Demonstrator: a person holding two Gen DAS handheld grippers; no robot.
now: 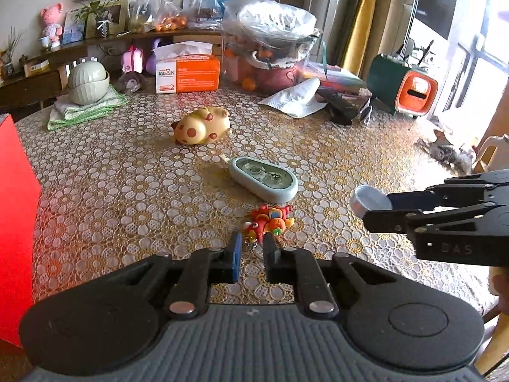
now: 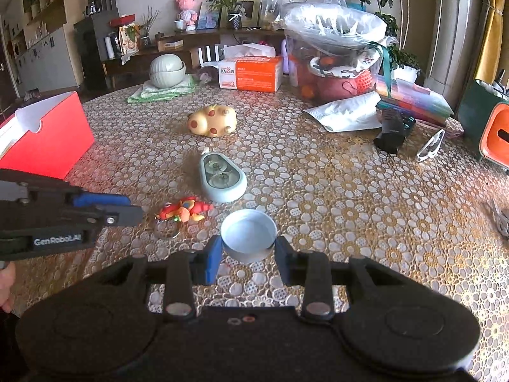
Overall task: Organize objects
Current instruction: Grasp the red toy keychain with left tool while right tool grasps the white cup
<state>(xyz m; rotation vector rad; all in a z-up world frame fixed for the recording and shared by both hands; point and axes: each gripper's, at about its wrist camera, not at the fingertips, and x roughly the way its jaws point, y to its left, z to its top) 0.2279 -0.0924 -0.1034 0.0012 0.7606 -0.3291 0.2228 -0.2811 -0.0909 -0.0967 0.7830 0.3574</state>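
Round tin [image 2: 248, 238] gripped by right gripper [image 2: 248, 251], held above table [image 2: 350, 197] near front edge. Left gripper [image 1: 249, 251] closed, jaws at key ring of red charm [image 1: 270, 219]; grip on ring cannot be told. Spotted toy [image 1: 203, 125] and tape dispenser [image 1: 264, 183] lie untouched mid-table. Red box [image 2: 47, 137] open at left edge. Judged: sorting barely begun; most items left.

Red box [image 2: 47, 140], pale-blue tin [image 2: 248, 234], floral tablecloth [image 2: 318, 191].

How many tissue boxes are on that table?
2: an orange-and-white cardboard tissue box at the table's far edge, and a green-and-orange plastic tissue holder at its right edge. Clutter may hide others.
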